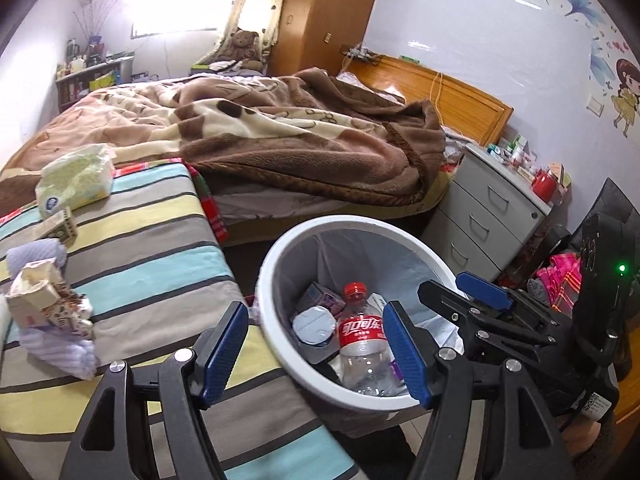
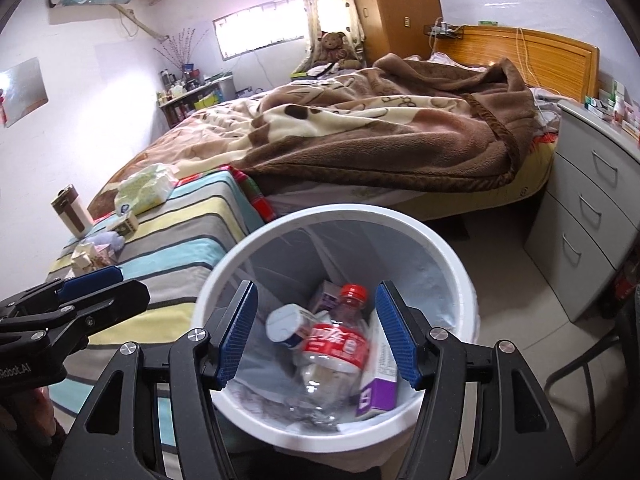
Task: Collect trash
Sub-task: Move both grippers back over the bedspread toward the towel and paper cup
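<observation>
Left wrist view: the left gripper [image 1: 316,350] hangs with its two blue-padded fingers spread apart and holding nothing, poised at the near rim of a white trash bin [image 1: 280,248] lined with a grey bag. Inside the bin lie one clear plastic bottle [image 1: 362,344] with a red cap and red label, one round white lid [image 1: 314,325] and one small purple-printed carton [image 1: 322,298]. On the striped bedspread [image 1: 152,248] to the left, three pieces remain: a crumpled paper carton [image 1: 44,302] resting on a pale lilac cloth [image 1: 56,350], a small patterned box [image 1: 60,226] and a green tissue pack [image 1: 76,178]. The right gripper [image 1: 460,292] reaches in from the right edge of the bin; whether it is spread or closed cannot be told from this angle.

Right wrist view: the right gripper [image 2: 316,334] is directly over the bin [image 2: 452,248], fingers wide apart and empty. Below sit the same bottle [image 2: 332,348], the lid [image 2: 286,322] and two purple cartons, one behind the bottle's cap [image 2: 326,296] and a longer purple box [image 2: 380,384] against the right wall. A brown-and-white cup [image 2: 72,210] stands at the far left of the bedspread [image 2: 180,224]. A grey three-drawer cabinet [image 2: 588,216] stands to the right.
</observation>
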A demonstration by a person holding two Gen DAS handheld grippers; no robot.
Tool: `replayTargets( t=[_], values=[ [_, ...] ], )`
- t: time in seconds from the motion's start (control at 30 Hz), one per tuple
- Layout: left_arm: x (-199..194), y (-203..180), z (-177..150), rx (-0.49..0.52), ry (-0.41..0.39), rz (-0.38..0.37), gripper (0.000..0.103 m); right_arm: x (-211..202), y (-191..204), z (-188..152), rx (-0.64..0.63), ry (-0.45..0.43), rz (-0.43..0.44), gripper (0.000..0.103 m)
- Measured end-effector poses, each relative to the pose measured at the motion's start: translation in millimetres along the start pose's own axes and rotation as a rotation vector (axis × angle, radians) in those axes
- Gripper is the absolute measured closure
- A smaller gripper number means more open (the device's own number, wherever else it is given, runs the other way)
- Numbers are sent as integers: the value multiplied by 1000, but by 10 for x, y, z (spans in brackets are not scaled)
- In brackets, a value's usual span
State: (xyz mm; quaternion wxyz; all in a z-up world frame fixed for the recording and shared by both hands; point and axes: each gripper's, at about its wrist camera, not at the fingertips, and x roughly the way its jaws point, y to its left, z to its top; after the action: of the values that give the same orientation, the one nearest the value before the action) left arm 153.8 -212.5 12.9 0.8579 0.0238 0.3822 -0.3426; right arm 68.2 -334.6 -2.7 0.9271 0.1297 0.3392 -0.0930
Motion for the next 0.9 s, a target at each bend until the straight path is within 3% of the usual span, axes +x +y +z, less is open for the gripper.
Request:
replayTargets(
  t=[0.37,0.9],
  values=[
    [-350,370,-99,-47,-57,60,34,31,348,-23,-36,-7,80,40],
    [-833,1332,-292,-193,-122,221,34,229,1033,-46,-125,29,209,35]
  ],
)
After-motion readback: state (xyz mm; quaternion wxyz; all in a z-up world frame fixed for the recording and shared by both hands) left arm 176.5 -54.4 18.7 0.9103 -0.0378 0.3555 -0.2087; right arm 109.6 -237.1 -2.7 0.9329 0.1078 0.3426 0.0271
